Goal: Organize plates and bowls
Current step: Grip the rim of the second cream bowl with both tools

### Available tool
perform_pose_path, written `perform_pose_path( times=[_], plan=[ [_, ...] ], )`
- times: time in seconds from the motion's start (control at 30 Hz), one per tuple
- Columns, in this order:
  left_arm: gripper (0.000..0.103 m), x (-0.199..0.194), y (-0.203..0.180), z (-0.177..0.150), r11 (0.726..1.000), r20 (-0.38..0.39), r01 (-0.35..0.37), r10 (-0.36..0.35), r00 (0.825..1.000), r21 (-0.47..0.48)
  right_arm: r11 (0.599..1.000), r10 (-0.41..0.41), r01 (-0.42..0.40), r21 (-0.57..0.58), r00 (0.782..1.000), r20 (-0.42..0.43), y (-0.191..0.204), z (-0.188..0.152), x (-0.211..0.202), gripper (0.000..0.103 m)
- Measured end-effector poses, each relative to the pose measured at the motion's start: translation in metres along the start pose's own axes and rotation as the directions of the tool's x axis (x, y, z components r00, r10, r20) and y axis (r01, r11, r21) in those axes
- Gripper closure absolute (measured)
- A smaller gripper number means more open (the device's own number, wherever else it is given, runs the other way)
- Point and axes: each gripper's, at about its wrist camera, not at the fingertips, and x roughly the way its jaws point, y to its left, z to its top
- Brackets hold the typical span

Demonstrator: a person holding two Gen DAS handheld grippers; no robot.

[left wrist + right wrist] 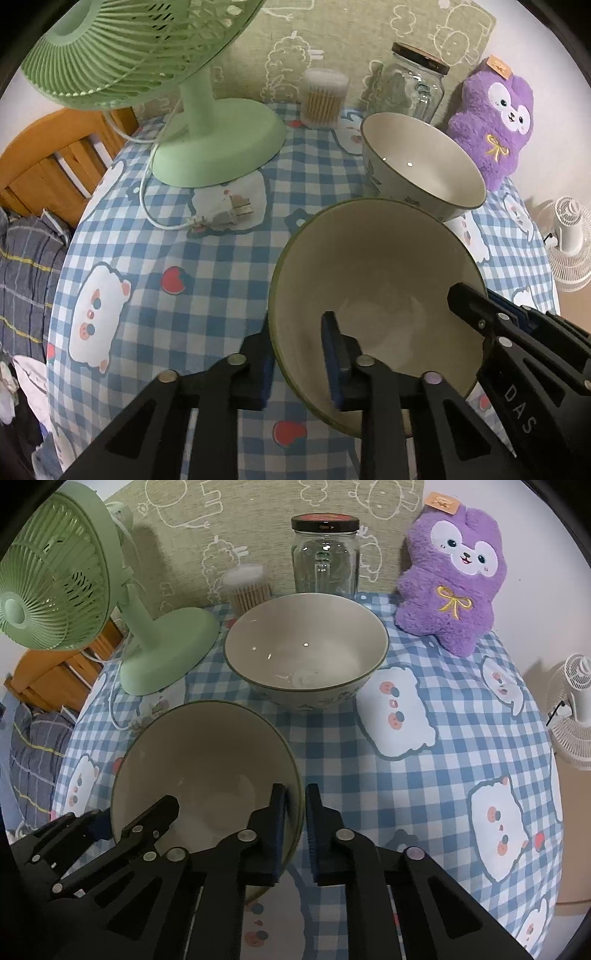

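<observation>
Both grippers are clamped on the same green-rimmed bowl, one to each side. The left gripper has its fingers closed over the bowl's left wall, one blue pad outside, one inside. The right gripper does the same on the right wall, pads pinching the rim between them. In the left wrist view you can see the right gripper reaching in over the far rim.

That bowl sits on the blue checked tablecloth near the front of the table, and its cream inside looks empty. Just behind it stands the second bowl, cream with a dark rim and a leaf pattern outside; it's upright, apart from the first in the right wrist view, and holds nothing I can make out beyond glints of light.

Along the back: a clear glass jar with a black lid, seemingly empty, and a round tub of cotton swabs packed full. A green desk fan stands at the left, its white cord and plug lying on the cloth. A purple plush toy sits at the right, with a white fan off the table beyond
</observation>
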Motion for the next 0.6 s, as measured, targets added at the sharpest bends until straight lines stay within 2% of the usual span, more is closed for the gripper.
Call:
perform_pose_path(
  times=[0.2,0.37,0.6],
  plan=[
    [0.093,-0.008,0.001,-0.002,0.999,0.007,-0.033,0.033,0.999,-0.017,1.0,0.003,-0.003,0.013,1.0,-0.003,0.0,-0.001,-0.003,0.092],
    [0.093,-0.011,0.002,-0.006,0.999,-0.014,0.027,-0.028,1.0,-0.043,0.999,-0.032,0.032,0.015,0.999,0.017,-0.001,-0.003,-0.011,0.092],
    [0.093,-0.022,0.0,-0.016,0.998,-0.001,0.031,-0.031,1.0,-0.048,0.999,-0.035,0.035,0.016,0.999,0.019,-0.003,-0.013,-0.02,0.092]
  ],
)
